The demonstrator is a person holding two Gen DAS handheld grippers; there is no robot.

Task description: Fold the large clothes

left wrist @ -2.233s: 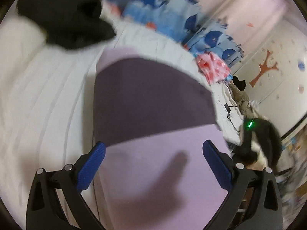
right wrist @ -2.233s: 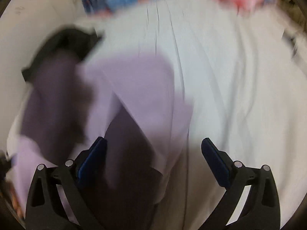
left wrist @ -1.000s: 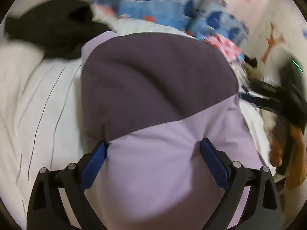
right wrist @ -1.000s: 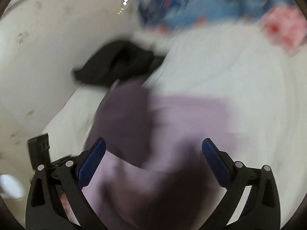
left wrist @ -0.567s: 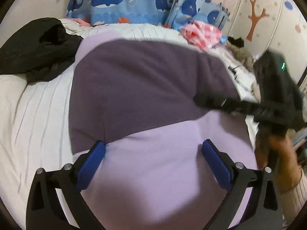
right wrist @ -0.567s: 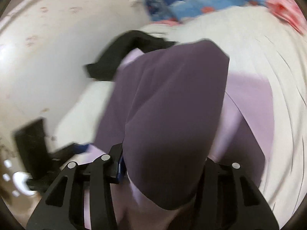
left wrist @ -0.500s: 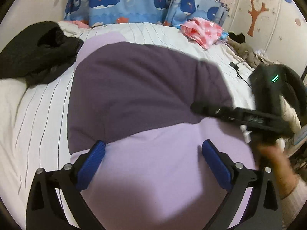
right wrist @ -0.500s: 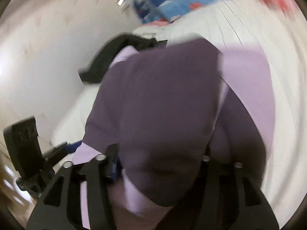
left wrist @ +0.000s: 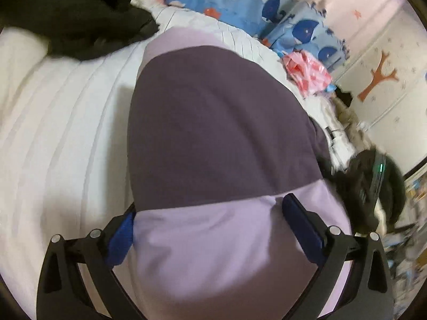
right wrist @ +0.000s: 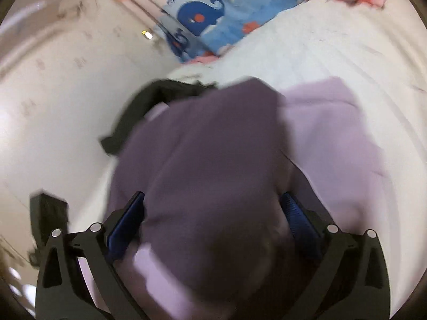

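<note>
A: What does the left gripper (left wrist: 209, 229) look like up close?

B: Black skeletal linkage arms with triangular cut-outs, silver round screw heads at the joints, and flat blue pads (left wrist: 303, 225) lining the inside of each finger.

A: And the right gripper (right wrist: 213, 226)?

B: Same build: black frame, silver screws, blue ribbed pads (right wrist: 299, 220). Seen from the left wrist camera it is a blurred black body with a small green light.

The purple garment (left wrist: 218, 144) runs off the bottom edge and covers the left tongs' (left wrist: 213, 229) inner pad faces. In the right wrist view motion blur smears it, hiding the black garment's (right wrist: 138, 112) near part.
</note>
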